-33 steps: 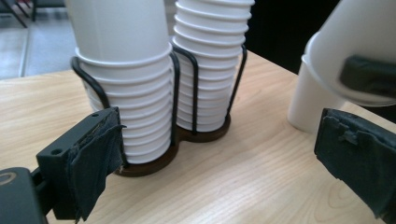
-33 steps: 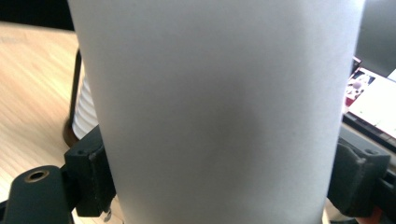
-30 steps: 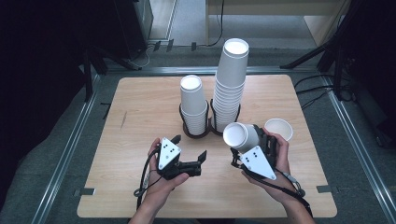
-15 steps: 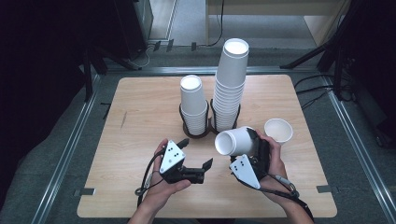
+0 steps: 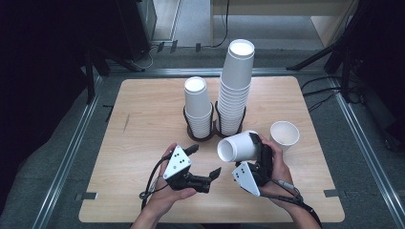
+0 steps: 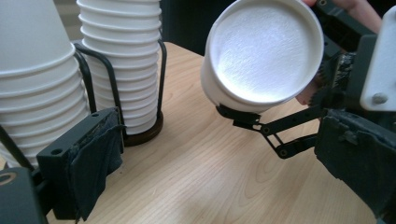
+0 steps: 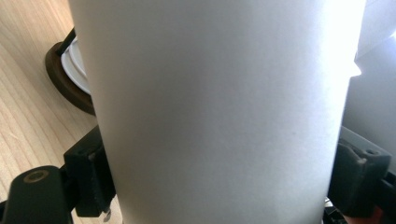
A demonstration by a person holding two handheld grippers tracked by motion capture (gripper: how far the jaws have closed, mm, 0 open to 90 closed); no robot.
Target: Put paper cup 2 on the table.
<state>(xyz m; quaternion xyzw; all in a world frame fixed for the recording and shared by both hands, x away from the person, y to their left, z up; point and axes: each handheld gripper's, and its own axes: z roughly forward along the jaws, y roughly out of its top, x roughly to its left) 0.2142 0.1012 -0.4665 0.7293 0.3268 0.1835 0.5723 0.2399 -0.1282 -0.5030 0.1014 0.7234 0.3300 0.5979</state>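
A white paper cup (image 5: 239,145) lies on its side in the air above the table's front, and my right gripper (image 5: 255,149) is shut on its wall. In the right gripper view the cup (image 7: 224,107) stands between both jaws, which press its sides. One round end of the cup (image 6: 266,51) faces my left gripper (image 6: 219,158). The left gripper (image 5: 204,161) sits just left of the cup, open, with nothing between its jaws.
A black wire holder (image 5: 215,128) at the table's middle carries a short cup stack (image 5: 198,107) and a taller one (image 5: 236,86). One loose cup (image 5: 284,135) stands upright to the right of my right hand. The wooden table (image 5: 143,119) ends close to both forearms.
My right gripper has carried the cup a little left and down, away from the loose upright cup and closer to the left gripper. The left gripper has hardly moved.
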